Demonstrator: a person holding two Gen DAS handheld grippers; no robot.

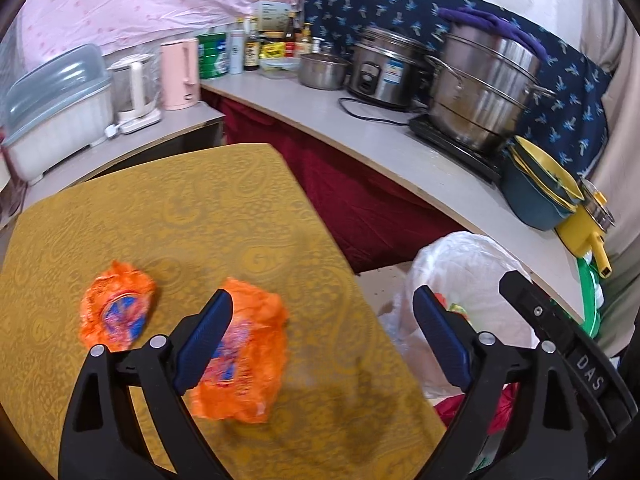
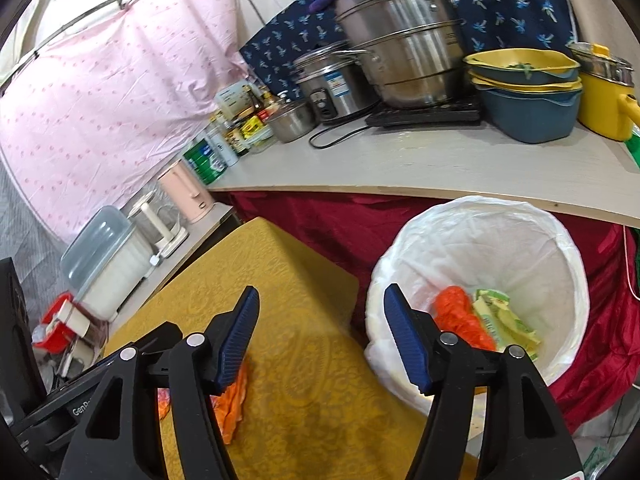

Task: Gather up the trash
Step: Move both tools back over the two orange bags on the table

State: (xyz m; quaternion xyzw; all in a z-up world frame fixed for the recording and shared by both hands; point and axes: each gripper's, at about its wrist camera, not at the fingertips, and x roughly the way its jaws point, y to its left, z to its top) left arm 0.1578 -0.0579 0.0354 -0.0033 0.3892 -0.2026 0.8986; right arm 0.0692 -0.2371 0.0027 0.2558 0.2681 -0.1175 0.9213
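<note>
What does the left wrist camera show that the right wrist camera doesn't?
Only the left wrist view shows two orange wrappers, a far orange wrapper and a near orange wrapper, lying apart on the yellow tablecloth. Only the right wrist view looks into the white-lined trash bin, where an orange wrapper and a yellow-green wrapper already lie. Both show the steel steamer pot and the pink kettle.

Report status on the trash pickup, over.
Left hand-held gripper open, empty; right hand-held gripper open, empty. Two orange wrappers on yellow table. Lined bin holds trash. Path clear.
</note>
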